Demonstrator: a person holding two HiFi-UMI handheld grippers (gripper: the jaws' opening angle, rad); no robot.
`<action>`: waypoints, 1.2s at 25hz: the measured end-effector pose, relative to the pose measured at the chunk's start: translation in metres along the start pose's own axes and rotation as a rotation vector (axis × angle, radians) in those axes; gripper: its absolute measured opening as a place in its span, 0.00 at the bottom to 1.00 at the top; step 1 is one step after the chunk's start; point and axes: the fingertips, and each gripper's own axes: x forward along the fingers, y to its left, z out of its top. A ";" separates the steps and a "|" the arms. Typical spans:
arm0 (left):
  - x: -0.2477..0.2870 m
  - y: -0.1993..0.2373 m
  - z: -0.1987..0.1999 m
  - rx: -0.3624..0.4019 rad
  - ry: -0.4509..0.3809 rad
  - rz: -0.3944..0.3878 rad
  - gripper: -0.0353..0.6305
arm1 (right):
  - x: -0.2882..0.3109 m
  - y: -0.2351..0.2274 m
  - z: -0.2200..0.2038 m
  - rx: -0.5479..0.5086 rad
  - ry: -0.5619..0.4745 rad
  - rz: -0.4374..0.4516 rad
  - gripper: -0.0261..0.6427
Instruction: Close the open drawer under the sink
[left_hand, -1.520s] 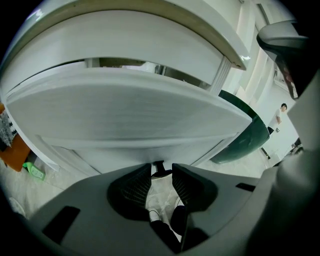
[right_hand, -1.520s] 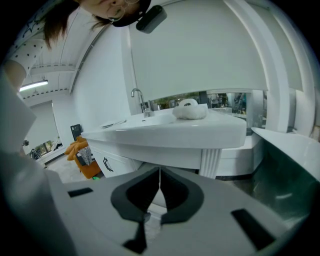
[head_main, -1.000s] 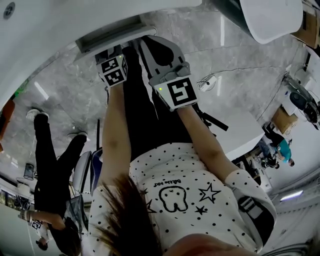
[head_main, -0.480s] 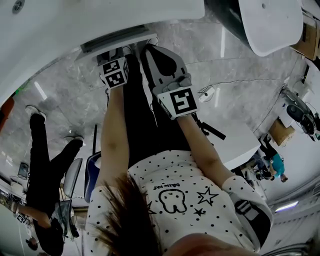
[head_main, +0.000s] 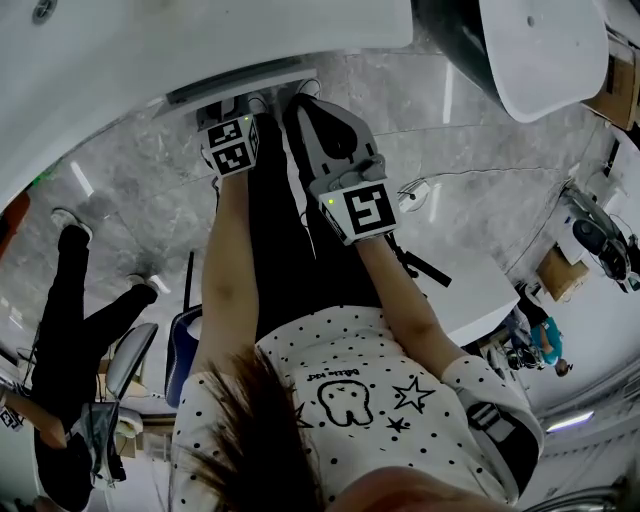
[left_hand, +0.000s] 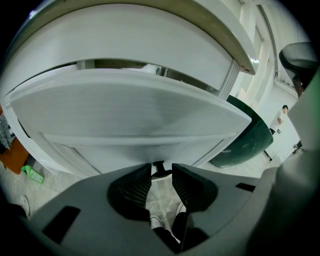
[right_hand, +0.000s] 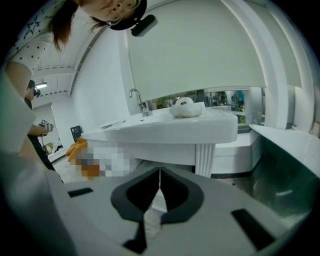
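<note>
My left gripper (head_main: 236, 103) is right up against the open drawer (left_hand: 130, 112), which sticks out of the vanity below the front edge of the white countertop (head_main: 150, 50). Its jaws are spread, and the drawer's little dark handle (left_hand: 159, 168) shows just past the tips. The right gripper (head_main: 300, 97) is clenched on nothing, just beside the left.

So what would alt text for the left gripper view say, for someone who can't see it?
The left tool, its two jaws apart, points at the white front of an open drawer just beyond its tips. A dark green rounded object stands to the right.
</note>
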 end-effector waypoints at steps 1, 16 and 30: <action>0.000 0.000 0.000 0.000 0.000 0.001 0.25 | 0.000 0.000 0.000 0.000 0.001 -0.001 0.06; 0.005 0.003 0.008 0.001 -0.006 -0.001 0.25 | 0.001 -0.002 0.000 0.002 0.000 -0.007 0.06; 0.010 0.006 0.019 0.001 -0.014 0.002 0.25 | 0.002 -0.005 0.001 0.006 0.005 -0.014 0.06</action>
